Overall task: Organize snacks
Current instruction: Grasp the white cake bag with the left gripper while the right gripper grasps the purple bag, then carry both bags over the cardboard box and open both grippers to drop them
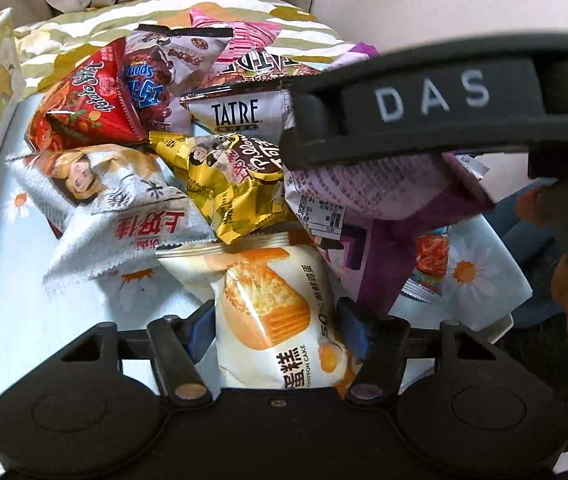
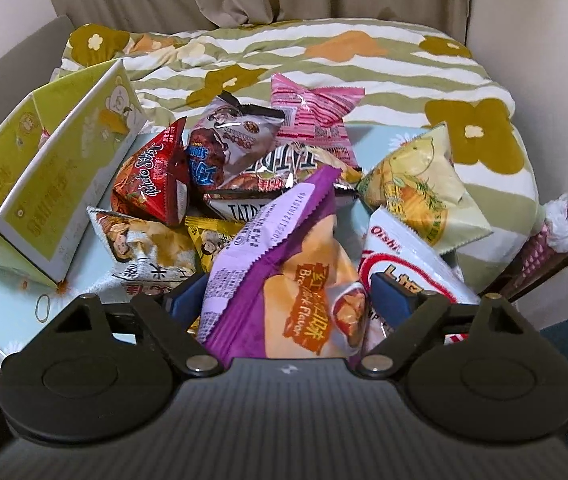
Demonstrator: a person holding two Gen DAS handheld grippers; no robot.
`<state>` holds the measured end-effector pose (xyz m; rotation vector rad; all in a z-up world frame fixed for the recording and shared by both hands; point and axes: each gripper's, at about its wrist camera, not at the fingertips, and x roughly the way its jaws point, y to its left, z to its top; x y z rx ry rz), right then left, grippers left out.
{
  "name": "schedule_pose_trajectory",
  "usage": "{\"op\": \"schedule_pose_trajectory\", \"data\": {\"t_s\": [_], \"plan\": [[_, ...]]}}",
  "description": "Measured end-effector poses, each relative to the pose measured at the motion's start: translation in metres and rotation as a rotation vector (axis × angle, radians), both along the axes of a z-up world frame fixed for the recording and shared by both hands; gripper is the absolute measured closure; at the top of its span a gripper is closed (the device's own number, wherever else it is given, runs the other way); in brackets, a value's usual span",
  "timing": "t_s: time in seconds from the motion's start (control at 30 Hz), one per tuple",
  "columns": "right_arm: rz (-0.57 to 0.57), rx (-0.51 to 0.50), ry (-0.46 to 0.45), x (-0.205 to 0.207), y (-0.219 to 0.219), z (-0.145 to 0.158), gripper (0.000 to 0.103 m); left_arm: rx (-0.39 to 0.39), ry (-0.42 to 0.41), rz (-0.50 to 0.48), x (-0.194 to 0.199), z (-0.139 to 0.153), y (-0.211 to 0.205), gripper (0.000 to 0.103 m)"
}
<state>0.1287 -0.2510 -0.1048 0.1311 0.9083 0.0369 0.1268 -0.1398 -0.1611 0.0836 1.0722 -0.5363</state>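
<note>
A heap of snack packets lies on a light blue daisy-print surface (image 1: 24, 340). In the left wrist view my left gripper (image 1: 278, 328) has its blue pads against both sides of a white chiffon cake packet (image 1: 268, 312) at the near edge of the heap. In the right wrist view my right gripper (image 2: 287, 300) is shut on a purple chip bag (image 2: 284, 264), which stands tilted above the pile. That purple bag (image 1: 371, 240) also shows in the left wrist view, hanging under the right gripper's black housing (image 1: 435, 100).
An open yellow-green carton (image 2: 44, 184) stands at the left of the heap. Red Potato Stix (image 2: 152, 176), pink (image 2: 315, 112), lemon-yellow (image 2: 423, 192) and white Oishi (image 2: 411, 256) packets surround the purple bag. A striped floral quilt (image 2: 323, 60) lies behind, a pink cone-shaped thing (image 2: 539, 248) at right.
</note>
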Motion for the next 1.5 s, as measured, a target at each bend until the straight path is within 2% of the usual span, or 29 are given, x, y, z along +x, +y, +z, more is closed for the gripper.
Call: {"op": "schedule_pose_trajectory", "data": {"t_s": [0.13, 0.3, 0.43, 0.5, 0.63, 0.77, 1.0, 1.2, 1.5], "plan": [[0.008, 0.001, 0.003, -0.001, 0.000, -0.003, 0.000, -0.006, 0.007, 0.010, -0.001, 0.003, 0.007, 0.037], [0.023, 0.000, 0.007, -0.001, 0.000, -0.005, 0.006, -0.010, 0.014, 0.038, -0.003, 0.005, 0.019, 0.038], [0.033, 0.004, 0.006, -0.002, 0.000, -0.005, 0.017, -0.006, 0.010, 0.047, -0.007, 0.009, 0.028, 0.038], [0.035, 0.027, 0.011, -0.003, -0.002, -0.006, 0.028, -0.003, 0.003, 0.049, -0.009, 0.012, 0.030, 0.039], [0.039, 0.039, 0.006, -0.007, -0.001, -0.003, 0.034, -0.003, -0.017, 0.055, -0.011, 0.019, 0.032, 0.039], [0.039, 0.052, -0.020, -0.014, 0.000, 0.005, 0.036, -0.008, -0.042, 0.057, -0.016, 0.030, 0.036, 0.039], [0.037, 0.044, -0.083, -0.026, 0.001, 0.035, 0.036, -0.038, -0.099, 0.064, -0.027, 0.060, 0.043, 0.039], [0.057, 0.051, -0.150, -0.035, 0.004, 0.069, 0.036, -0.069, -0.173, 0.121, -0.030, 0.095, 0.063, 0.039], [0.137, 0.081, -0.258, -0.026, 0.041, 0.121, 0.036, -0.086, -0.310, 0.236, -0.015, 0.152, 0.127, 0.039]]}}
